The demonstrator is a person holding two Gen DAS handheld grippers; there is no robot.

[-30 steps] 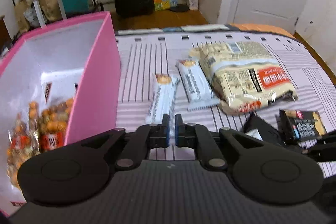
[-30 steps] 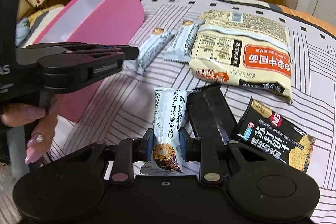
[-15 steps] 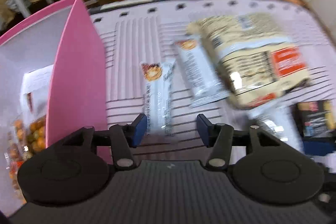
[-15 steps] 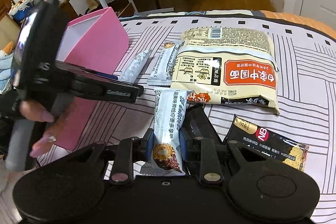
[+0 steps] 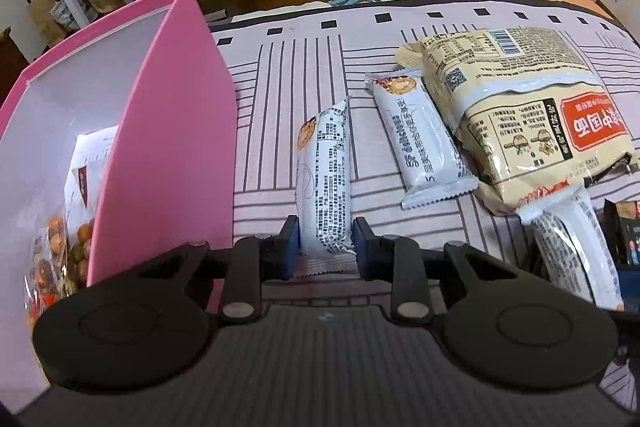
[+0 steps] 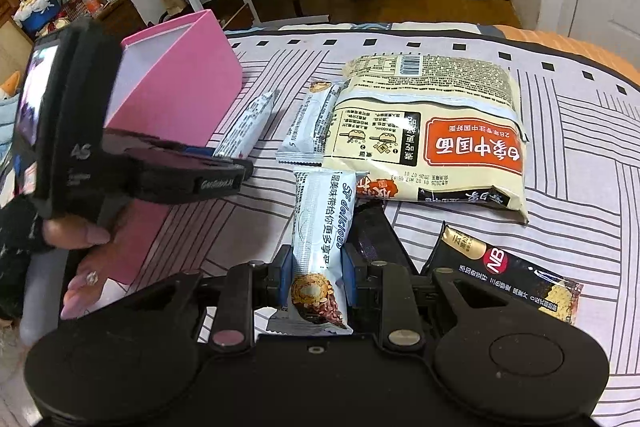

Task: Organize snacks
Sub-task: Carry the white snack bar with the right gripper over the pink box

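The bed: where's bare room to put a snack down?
The striped bedspread between the pink box and the wafer bars is free, also beyond the noodle bag. Crowded near the black cracker pack.

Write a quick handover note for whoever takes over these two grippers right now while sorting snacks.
Left gripper: jaws have just been closing, now pinching a white wafer bar on the bedspread beside the pink box.
Right gripper: shut on a second wafer bar.
Done: a bag of round snacks lies in the box.
Left: box both held bars, then the third bar, the noodle pack and the black cracker packet.
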